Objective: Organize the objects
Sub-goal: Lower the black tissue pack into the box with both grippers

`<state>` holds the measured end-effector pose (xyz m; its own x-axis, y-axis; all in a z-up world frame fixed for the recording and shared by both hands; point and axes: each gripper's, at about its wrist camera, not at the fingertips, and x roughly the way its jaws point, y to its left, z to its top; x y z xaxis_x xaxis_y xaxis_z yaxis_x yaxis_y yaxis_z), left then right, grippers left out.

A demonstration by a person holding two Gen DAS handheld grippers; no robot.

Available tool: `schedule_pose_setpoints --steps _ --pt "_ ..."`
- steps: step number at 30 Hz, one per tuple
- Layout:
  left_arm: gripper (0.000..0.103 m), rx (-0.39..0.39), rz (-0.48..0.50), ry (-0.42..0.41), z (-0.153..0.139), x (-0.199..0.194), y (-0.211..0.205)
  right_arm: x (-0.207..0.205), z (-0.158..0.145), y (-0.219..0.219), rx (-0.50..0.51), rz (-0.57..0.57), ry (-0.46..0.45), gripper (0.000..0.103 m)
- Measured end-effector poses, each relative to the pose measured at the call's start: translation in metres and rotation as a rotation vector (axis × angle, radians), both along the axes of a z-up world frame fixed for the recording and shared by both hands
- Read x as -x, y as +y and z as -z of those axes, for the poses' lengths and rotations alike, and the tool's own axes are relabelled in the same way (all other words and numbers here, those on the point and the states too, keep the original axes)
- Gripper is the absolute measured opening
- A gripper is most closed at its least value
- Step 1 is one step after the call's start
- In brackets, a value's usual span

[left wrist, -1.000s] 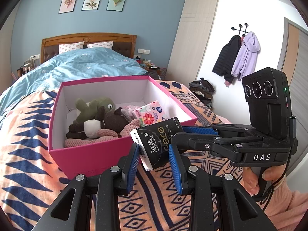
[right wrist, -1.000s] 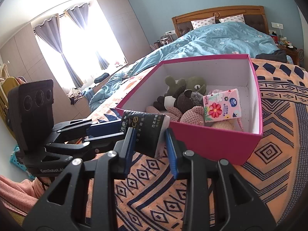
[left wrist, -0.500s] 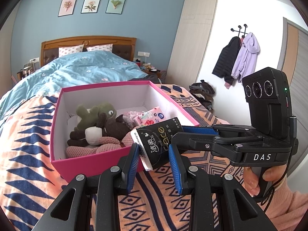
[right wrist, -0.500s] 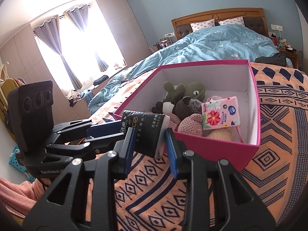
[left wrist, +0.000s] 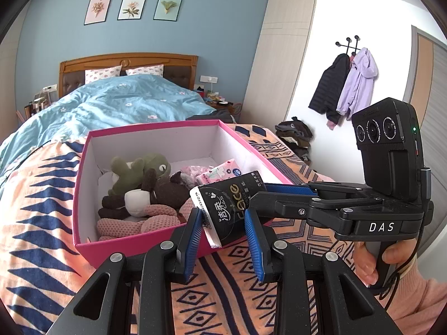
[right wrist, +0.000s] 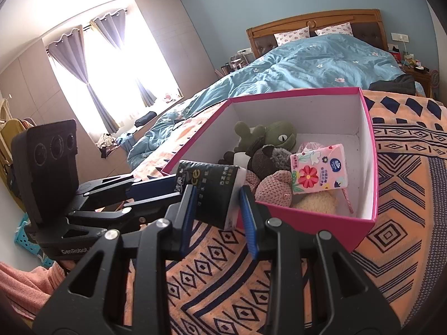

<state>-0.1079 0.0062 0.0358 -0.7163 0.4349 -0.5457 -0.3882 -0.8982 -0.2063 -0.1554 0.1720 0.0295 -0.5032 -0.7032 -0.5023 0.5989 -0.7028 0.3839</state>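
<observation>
A black tissue pack is held in the air between both grippers, just in front of the near wall of a pink box. My left gripper and my right gripper are each shut on one end of the pack. The right gripper also shows in the left wrist view, coming in from the right. The box holds a green plush toy, a dark plush toy, pink knitted items and a pink floral tissue pack.
The box stands on an orange and navy patterned blanket over a bed with a blue duvet. Jackets hang on the right wall. A bright curtained window is at the left.
Both grippers have lifted the black pack slightly, so more of the box's inside shows. The grip on the pack is the same.
</observation>
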Motion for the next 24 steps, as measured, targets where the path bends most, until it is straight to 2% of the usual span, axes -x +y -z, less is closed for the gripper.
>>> schedule_pose_setpoints --steps 24 --pt "0.030 0.005 -0.018 -0.003 -0.002 0.017 -0.007 0.008 -0.004 -0.006 0.008 -0.003 0.009 0.035"
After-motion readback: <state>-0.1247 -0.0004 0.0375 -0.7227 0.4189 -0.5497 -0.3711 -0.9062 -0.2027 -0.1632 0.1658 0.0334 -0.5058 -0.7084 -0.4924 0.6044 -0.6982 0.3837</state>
